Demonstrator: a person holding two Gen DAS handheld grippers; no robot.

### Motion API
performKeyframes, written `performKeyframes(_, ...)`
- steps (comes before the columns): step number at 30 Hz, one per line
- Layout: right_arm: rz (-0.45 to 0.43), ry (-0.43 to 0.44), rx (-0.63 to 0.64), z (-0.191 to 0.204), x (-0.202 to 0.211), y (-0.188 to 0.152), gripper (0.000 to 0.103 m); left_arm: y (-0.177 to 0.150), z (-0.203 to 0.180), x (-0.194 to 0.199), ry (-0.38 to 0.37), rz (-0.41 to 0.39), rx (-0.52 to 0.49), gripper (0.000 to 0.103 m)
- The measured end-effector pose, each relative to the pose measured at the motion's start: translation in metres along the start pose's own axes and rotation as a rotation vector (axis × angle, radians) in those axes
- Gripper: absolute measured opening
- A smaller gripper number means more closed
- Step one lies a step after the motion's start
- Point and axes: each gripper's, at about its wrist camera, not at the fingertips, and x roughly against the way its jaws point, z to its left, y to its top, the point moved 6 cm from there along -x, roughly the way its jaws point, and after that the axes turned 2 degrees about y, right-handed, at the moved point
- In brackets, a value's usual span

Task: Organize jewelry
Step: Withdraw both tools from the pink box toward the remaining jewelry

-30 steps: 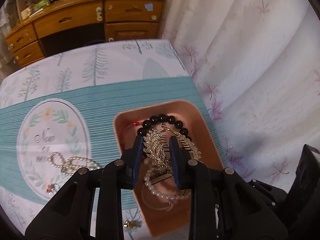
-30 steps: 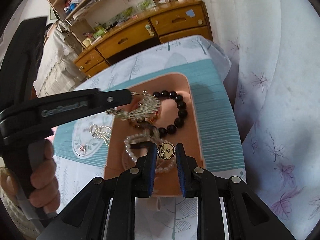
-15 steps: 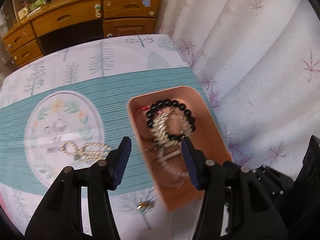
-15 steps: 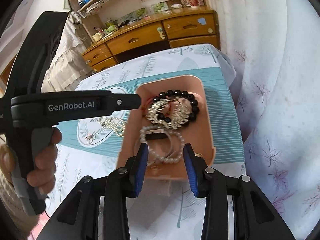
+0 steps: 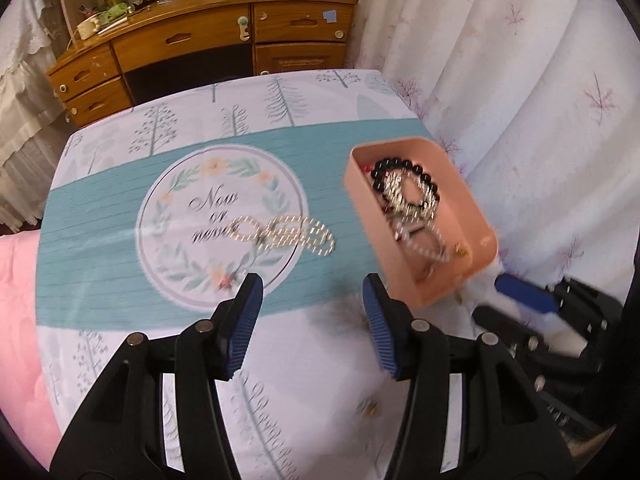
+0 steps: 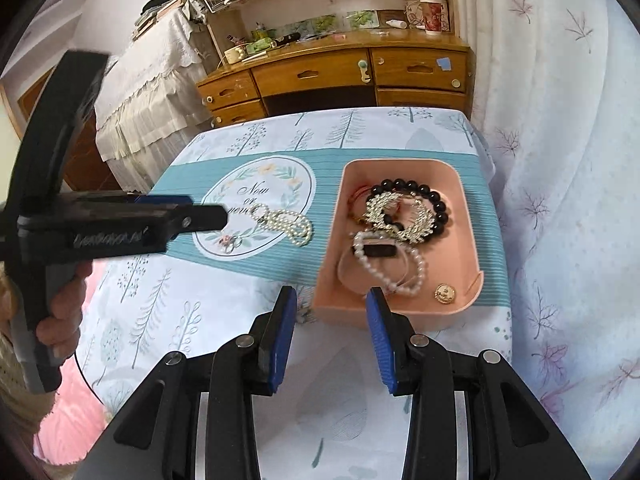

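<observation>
A pink tray (image 6: pixel 468 216) (image 5: pixel 360 200) on the table holds a black bead bracelet (image 6: pixel 438 204), a gold leaf comb (image 6: pixel 416 232), a pearl bracelet (image 6: pixel 418 276) and a small gold round piece (image 6: pixel 445 293). A pearl necklace (image 5: pixel 296 234) (image 6: pixel 290 224) lies on the tablecloth left of the tray. A small ring (image 6: pixel 232 243) lies near it. My left gripper (image 5: pixel 310 304) is open and empty above the cloth in front of the necklace. My right gripper (image 6: pixel 332 312) is open and empty at the tray's near edge.
A small gold item (image 5: pixel 370 408) lies on the cloth near the left gripper. A wooden desk with drawers (image 6: pixel 340 76) stands beyond the table. White curtains (image 6: pixel 560 140) hang at the right. Pink bedding (image 5: pixel 16 320) lies at the left.
My left gripper let go of the gold leaf comb into the tray, opened and swung left toward the necklace. My right gripper released the small gold piece, opened and pulled back.
</observation>
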Motion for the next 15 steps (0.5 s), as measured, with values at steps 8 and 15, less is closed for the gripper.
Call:
performKeyframes(8,0.033,-0.014,-0.022,0.014,-0.005,-0.026,0.037,-0.064,-0.021,-0.004,-0.025,0.021,-0.114,0.049)
performKeyframes(15,0.096,-0.033,-0.131,-0.003,-0.029,-0.063,0.037,-0.105,-0.045,-0.029,-0.072,0.055,-0.143,0.049)
